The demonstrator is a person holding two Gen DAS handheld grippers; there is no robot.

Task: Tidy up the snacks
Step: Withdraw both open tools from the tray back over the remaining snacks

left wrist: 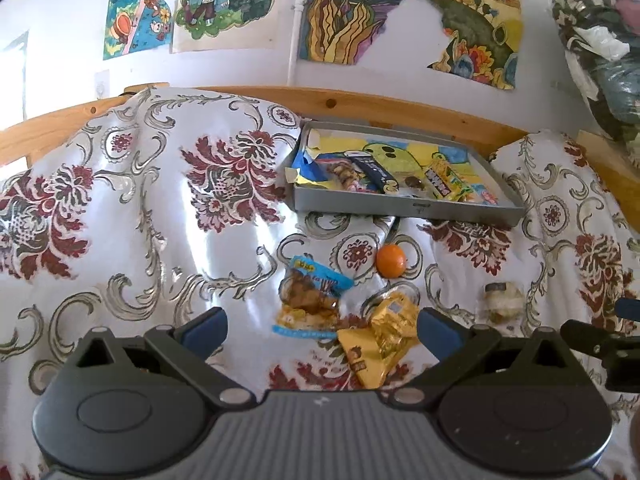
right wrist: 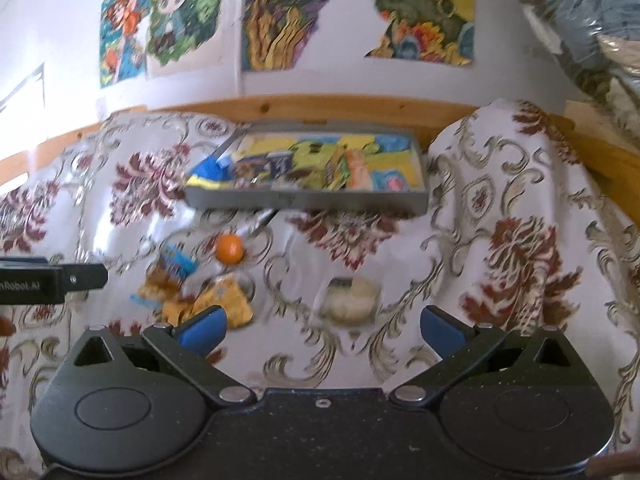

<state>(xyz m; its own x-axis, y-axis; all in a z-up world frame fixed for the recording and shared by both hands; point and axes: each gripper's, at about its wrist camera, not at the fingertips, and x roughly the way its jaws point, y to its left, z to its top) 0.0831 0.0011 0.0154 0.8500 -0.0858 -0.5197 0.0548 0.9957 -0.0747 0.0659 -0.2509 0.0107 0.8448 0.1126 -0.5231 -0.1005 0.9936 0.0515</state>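
Note:
A grey tray point(left wrist: 404, 208) point(right wrist: 304, 200) at the back of the cloth holds several wrapped snacks. In front of it lie an orange fruit point(left wrist: 391, 261) point(right wrist: 229, 248), a blue-and-yellow snack packet point(left wrist: 310, 296) point(right wrist: 168, 276), a gold wrapper point(left wrist: 384, 340) point(right wrist: 228, 300) and a clear-wrapped pale snack point(left wrist: 502, 300) point(right wrist: 352, 300). My left gripper point(left wrist: 320, 330) is open, hovering just short of the two packets. My right gripper point(right wrist: 322, 330) is open too, with the pale snack just beyond its fingertips. The right view is blurred.
A white cloth with dark red flowers point(left wrist: 160, 208) covers the surface in folds. A wooden rail point(left wrist: 360, 104) runs behind the tray, under a wall with drawings point(left wrist: 400, 12). Bundled bags point(left wrist: 600, 40) sit at the far right. The other gripper's tip point(right wrist: 52, 276) shows at the left.

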